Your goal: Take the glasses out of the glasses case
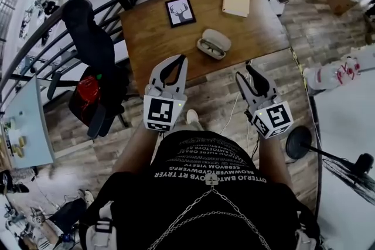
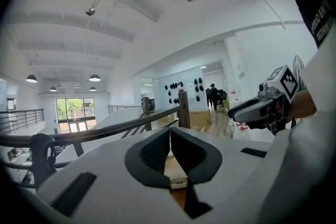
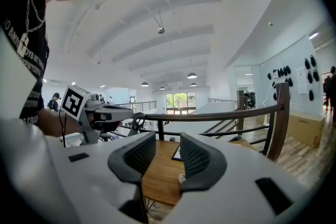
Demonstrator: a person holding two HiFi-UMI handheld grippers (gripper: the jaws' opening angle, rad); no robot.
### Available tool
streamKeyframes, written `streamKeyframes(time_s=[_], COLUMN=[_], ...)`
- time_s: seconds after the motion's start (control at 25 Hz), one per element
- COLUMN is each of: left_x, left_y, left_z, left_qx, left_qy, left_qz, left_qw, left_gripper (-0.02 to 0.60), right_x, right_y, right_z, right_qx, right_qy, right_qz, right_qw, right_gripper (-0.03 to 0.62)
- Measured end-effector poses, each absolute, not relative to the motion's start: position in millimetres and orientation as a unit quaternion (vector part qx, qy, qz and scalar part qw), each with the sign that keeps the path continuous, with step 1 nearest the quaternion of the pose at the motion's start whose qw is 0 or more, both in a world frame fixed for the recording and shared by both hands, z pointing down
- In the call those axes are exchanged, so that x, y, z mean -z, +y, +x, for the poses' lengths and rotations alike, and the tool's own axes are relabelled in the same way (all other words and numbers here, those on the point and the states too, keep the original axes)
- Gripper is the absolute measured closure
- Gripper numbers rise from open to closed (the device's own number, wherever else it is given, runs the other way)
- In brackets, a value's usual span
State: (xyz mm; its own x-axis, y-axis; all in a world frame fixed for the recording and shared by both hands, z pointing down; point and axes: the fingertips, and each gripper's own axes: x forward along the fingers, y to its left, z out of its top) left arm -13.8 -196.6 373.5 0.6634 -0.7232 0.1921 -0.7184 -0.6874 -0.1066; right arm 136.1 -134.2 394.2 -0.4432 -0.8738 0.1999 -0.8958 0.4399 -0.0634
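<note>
Two grippers hang short of the tabletop point(image 1: 152, 20), off its near edge, touching nothing. Left gripper point(image 1: 179, 61) is clenched on nothing, jaws meeting. Right gripper point(image 1: 247, 75) is released, jaws apart and empty. Case point(image 1: 214, 44) lies open by the near edge, about mid-width, long axis roughly along that edge, slightly slanted. Dark shape inside is likely the glasses point(image 1: 213, 50). Case sits ahead, between both grippers, about equally near each; left would need opening first.
</note>
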Motion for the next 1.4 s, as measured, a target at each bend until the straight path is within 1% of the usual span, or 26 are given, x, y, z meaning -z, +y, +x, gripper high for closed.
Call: streamKeyframes(time_s=[0.48,0.84,1.4], left_x=[-365.7,-386.1,-375.6], left_y=[-233.2,-237.1,-290.2], left_z=[-13.4,-0.9,15.4], left_qx=[0.103,0.112,0.118], left_qy=[0.366,0.358,0.404], left_qz=[-0.925,-0.927,-0.907], left_qw=[0.021,-0.001,0.011], left_gripper=[0.552,0.552,0.552], right_x=[-374.4,-389.1,-395.5], right_y=[-169.2,-175.7,-239.8], right_z=[127.4,137.5,154.2], right_qx=[-0.058,-0.074,-0.086], right_qy=[-0.840,-0.838,-0.868], right_qz=[0.536,0.535,0.484], right_qw=[0.071,0.081,0.072], right_gripper=[0.459,0.459,0.459])
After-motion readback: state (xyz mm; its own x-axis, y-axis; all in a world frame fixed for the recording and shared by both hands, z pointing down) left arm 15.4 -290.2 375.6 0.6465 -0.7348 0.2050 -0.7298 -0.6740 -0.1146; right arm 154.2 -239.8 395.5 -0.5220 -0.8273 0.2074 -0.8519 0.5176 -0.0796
